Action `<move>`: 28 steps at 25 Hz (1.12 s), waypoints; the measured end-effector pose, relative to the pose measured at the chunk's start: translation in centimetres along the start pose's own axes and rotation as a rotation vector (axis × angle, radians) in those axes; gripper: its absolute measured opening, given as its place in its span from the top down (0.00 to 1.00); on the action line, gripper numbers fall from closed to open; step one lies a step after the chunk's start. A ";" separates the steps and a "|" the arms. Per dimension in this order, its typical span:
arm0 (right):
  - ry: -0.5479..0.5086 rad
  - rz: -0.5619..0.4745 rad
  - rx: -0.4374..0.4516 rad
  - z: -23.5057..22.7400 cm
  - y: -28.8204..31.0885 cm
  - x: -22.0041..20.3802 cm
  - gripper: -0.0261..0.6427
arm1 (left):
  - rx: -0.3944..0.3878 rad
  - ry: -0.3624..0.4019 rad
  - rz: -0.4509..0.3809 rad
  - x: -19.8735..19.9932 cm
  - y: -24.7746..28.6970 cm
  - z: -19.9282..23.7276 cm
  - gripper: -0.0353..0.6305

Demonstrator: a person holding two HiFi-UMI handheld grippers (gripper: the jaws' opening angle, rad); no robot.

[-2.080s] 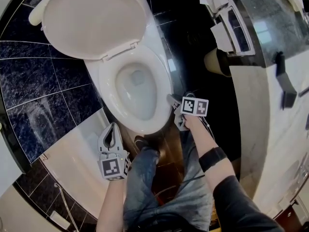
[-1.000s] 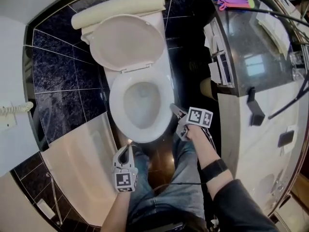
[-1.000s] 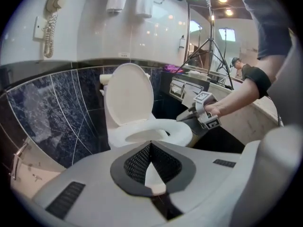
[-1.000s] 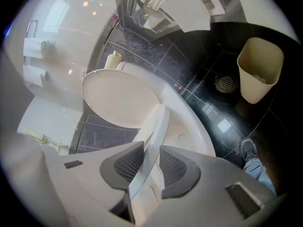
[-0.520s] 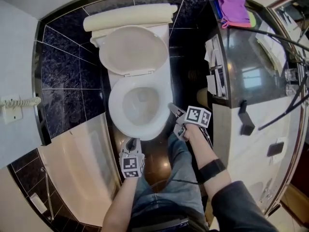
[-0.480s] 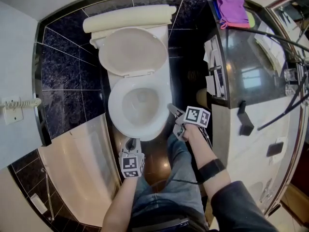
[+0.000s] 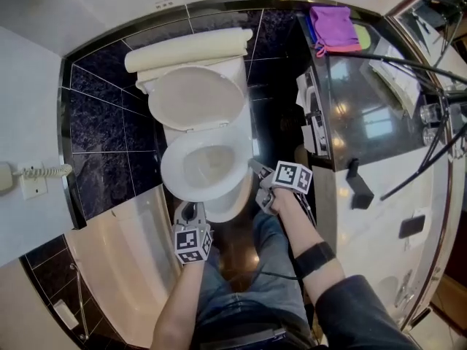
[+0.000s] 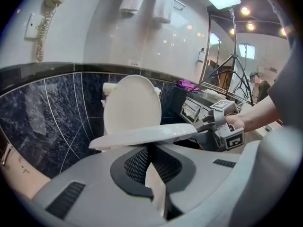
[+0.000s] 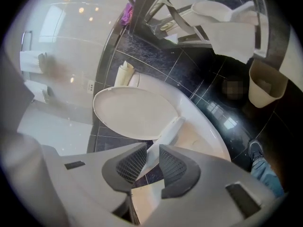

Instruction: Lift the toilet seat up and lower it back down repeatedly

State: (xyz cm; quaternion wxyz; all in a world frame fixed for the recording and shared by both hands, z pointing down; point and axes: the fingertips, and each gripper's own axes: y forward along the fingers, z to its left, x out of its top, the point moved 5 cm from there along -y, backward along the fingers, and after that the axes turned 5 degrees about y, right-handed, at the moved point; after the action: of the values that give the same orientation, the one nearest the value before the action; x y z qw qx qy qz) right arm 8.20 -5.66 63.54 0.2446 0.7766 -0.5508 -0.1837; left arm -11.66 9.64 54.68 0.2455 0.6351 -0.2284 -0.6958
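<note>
Beside toilet seat (image 7: 172, 179), dark counter (image 7: 365, 100), purple cloth (image 7: 332, 28), wall phone (image 7: 33, 186), bathtub (image 7: 124, 254)

The dark glossy floor (image 7: 277, 133) carries the white toilet (image 7: 232, 199) against the far wall. A beige bin (image 9: 267, 86) stands beside it, and a person's shoe (image 9: 255, 150) rests near the bowl's front.

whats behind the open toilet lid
A cream roll lies across the cistern behind the lid, with dark tiled wall beyond. The lid covers most of the cistern, so its front cannot be seen.
</note>
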 end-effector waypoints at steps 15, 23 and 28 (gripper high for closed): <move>-0.681 -0.049 -0.024 7.0 -8.5 0.3 0.94 | 0.087 0.067 -0.124 12.2 6.6 3.6 0.95; -0.852 -0.046 -0.017 8.8 -8.8 0.6 0.94 | 0.148 0.123 -0.165 16.8 11.1 5.9 0.95; -0.853 -0.056 -0.018 8.7 -9.1 1.7 0.94 | 0.164 0.149 -0.155 18.6 13.6 6.9 0.95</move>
State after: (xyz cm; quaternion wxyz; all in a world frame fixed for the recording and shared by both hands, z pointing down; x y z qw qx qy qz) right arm 10.92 -6.32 51.17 -0.0034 0.6434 -0.5796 -0.5001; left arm -19.15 -12.64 49.52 0.1547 0.7186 -0.2158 -0.6428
